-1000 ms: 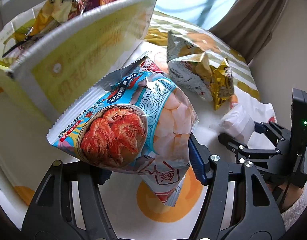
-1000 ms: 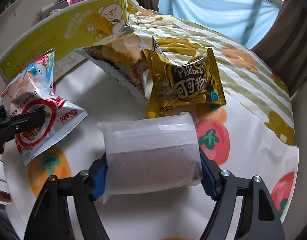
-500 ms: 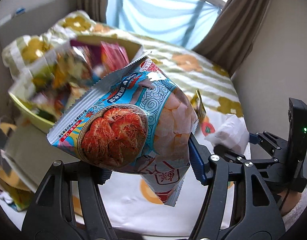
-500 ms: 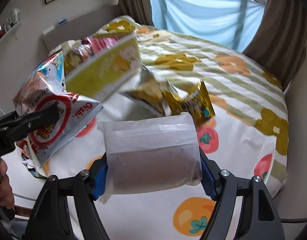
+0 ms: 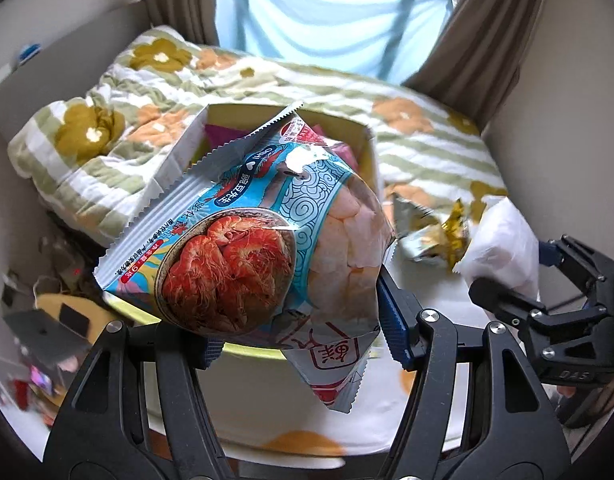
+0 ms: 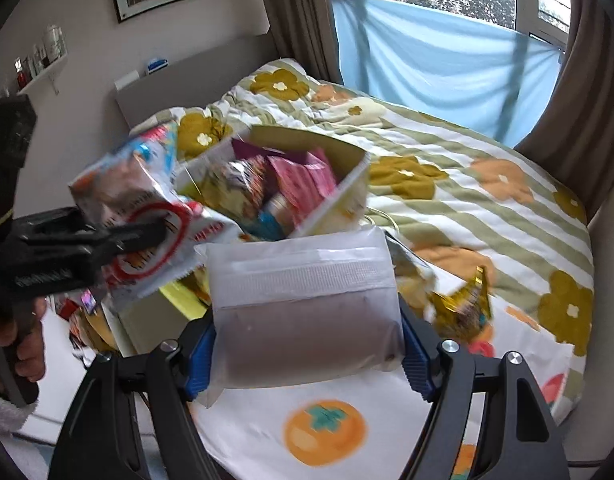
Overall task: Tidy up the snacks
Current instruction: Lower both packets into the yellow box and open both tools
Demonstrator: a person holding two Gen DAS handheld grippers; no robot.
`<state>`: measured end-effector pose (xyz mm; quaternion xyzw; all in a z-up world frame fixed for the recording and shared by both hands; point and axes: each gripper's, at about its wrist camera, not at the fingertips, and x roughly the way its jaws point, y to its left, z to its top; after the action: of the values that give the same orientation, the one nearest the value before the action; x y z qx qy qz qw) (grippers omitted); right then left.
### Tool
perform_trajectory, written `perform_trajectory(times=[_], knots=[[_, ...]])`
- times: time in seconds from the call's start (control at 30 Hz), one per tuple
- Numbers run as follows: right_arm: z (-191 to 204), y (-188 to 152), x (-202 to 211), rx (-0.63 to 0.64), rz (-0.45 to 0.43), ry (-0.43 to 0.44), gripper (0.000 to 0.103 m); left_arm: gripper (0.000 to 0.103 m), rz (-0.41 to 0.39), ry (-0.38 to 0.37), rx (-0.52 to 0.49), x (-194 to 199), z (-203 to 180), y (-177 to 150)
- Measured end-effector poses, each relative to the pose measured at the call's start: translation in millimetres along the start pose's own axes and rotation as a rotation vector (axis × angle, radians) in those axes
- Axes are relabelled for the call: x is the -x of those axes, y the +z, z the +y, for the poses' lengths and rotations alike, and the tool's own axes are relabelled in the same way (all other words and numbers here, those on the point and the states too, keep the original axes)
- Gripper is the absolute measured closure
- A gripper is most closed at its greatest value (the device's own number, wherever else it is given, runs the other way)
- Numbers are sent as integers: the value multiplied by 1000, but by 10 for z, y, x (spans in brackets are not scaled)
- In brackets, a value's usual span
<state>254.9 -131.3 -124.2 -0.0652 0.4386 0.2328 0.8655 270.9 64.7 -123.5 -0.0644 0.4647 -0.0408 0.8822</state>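
Observation:
My left gripper (image 5: 303, 340) is shut on a blue shrimp-chip bag (image 5: 247, 248) and holds it in the air above the near edge of a yellow cardboard box (image 5: 365, 140). The bag also shows in the right wrist view (image 6: 143, 216), left of the box (image 6: 347, 192), which holds several snack packs. My right gripper (image 6: 307, 356) is shut on a translucent white pouch (image 6: 307, 304) with dark filling, raised over the bed. The pouch also shows in the left wrist view (image 5: 503, 244), to the right of the box.
Two loose snack bags, a silver one (image 6: 411, 268) and a gold one (image 6: 463, 312), lie on the fruit-print sheet (image 6: 327, 428) right of the box. A flowered quilt (image 6: 467, 184) covers the bed beyond. Clutter lies on the floor at the left (image 5: 47, 272).
Both grippers have risen with their loads. The box, seen side-on a second ago, now sits below and ahead, its open top showing. Both grips are unchanged.

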Motion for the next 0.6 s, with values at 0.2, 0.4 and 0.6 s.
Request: perform_trajectory(times=[0.2, 0.4, 0.6], knots=[[418, 280, -356, -63, 7, -26, 31, 42, 82, -45, -64, -229, 492, 233], [650, 408, -631, -132, 33, -83, 31, 40, 142, -83, -109, -487, 808, 415], [720, 406, -758, -177, 70, -123, 31, 0, 136, -18, -176, -536, 849, 418]])
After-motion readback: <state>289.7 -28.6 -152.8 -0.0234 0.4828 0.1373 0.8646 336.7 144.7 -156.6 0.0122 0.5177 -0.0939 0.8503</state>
